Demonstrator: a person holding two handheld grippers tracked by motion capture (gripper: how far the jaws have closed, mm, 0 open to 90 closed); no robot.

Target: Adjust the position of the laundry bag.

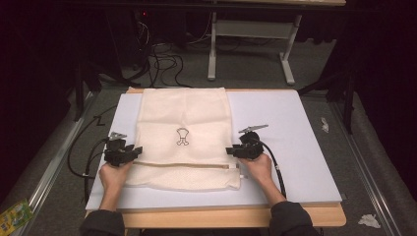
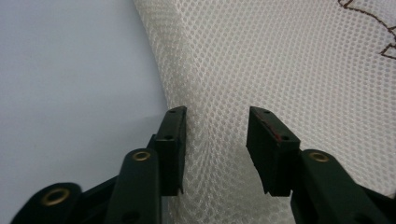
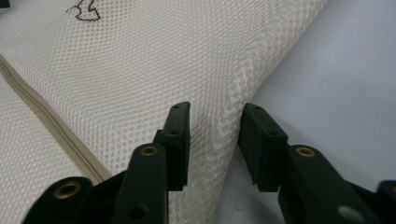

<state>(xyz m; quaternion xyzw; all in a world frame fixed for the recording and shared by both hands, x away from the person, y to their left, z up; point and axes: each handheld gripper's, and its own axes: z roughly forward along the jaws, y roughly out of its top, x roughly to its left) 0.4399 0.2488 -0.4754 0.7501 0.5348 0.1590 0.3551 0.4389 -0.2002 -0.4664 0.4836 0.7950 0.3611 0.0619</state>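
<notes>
A cream mesh bag (image 1: 183, 137) lies flat on a pale blue-grey board (image 1: 295, 123), with a small brown outline emblem (image 1: 182, 136) at its middle and a tan zipper (image 1: 182, 165) across its near part. My left gripper (image 1: 129, 152) sits at the bag's left edge, jaws open and straddling the mesh edge (image 2: 205, 126). My right gripper (image 1: 235, 151) sits at the bag's right edge, also open, with the mesh edge (image 3: 219, 135) between its jaws. In the right gripper view the zipper (image 3: 56, 126) runs off to the left.
The board rests on a wooden table (image 1: 231, 216). Black cables (image 1: 83, 157) trail off the left side and one runs from the right gripper (image 1: 278, 167). A white table frame (image 1: 251, 44) stands on the floor beyond. Scraps of paper lie on the floor at right (image 1: 369, 220).
</notes>
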